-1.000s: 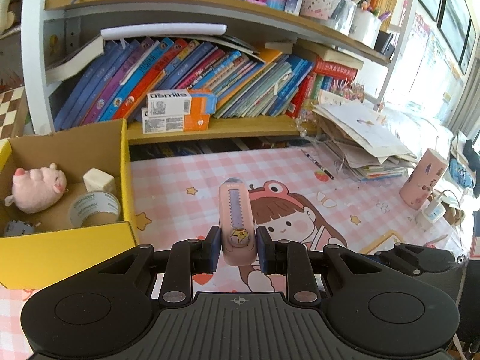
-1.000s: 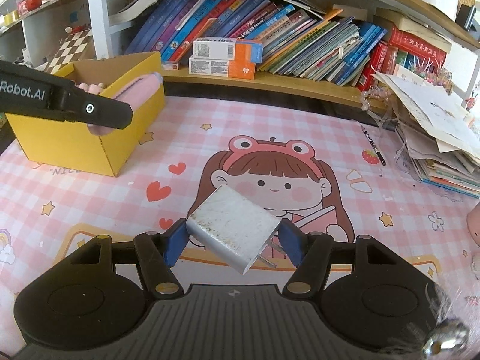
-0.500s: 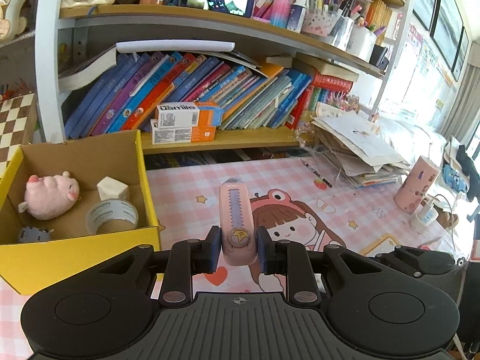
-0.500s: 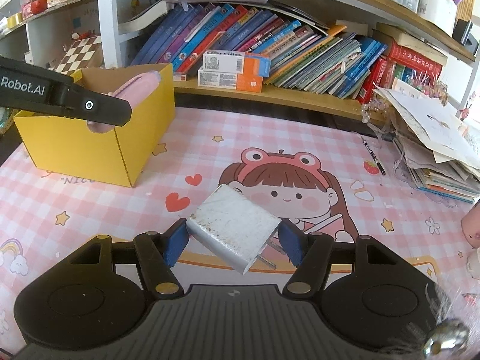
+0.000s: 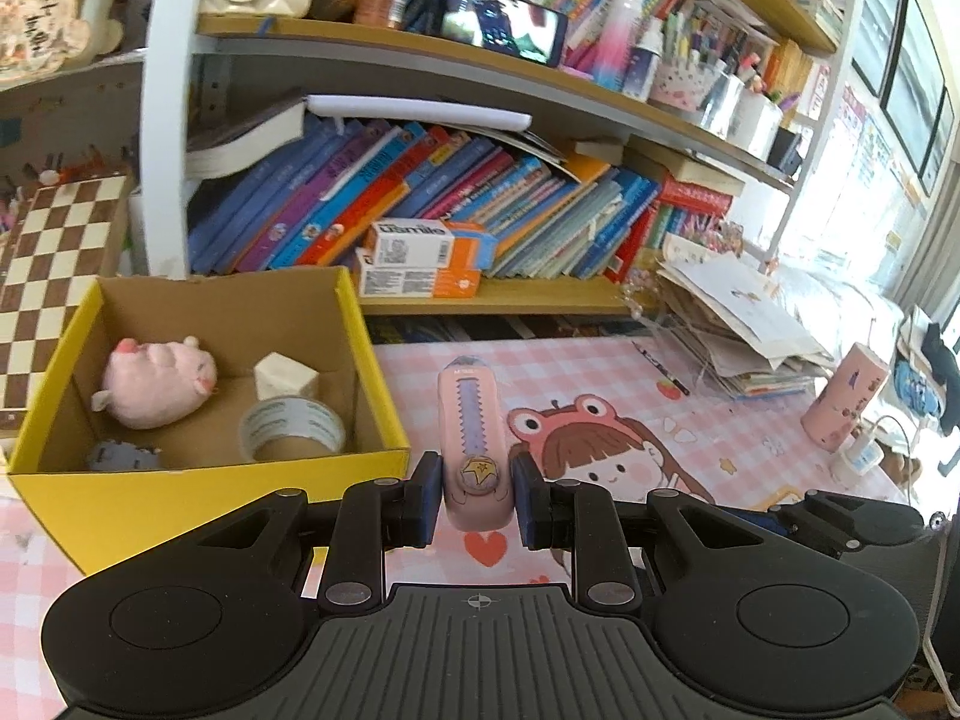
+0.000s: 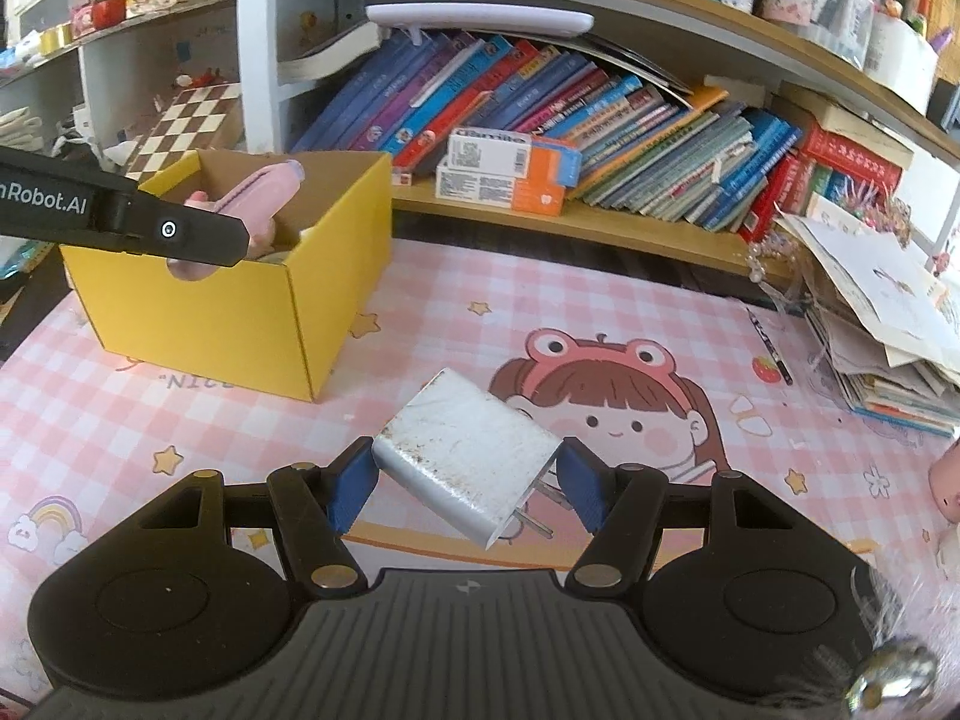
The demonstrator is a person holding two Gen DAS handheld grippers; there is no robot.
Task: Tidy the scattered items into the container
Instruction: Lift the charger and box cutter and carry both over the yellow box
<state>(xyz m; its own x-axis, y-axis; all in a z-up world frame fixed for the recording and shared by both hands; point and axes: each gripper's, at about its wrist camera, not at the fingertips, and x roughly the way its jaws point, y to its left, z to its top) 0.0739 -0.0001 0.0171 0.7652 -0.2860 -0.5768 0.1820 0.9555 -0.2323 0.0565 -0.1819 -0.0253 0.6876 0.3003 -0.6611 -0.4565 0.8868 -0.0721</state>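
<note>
Two loads airborne: left gripper (image 5: 477,495) clamped on pink utility knife (image 5: 474,438) beside yellow box (image 5: 384,384), right gripper (image 6: 465,483) clamped on white charger (image 6: 465,456) over mat; clear rim, release low.

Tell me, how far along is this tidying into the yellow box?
Done: the box already holds a pink plush, a tape roll, a white block and a small grey thing. In hand: the left tongs grip a pink cutter, the right tongs a white charger. Left: dropping both in; neither is inside yet.
</note>
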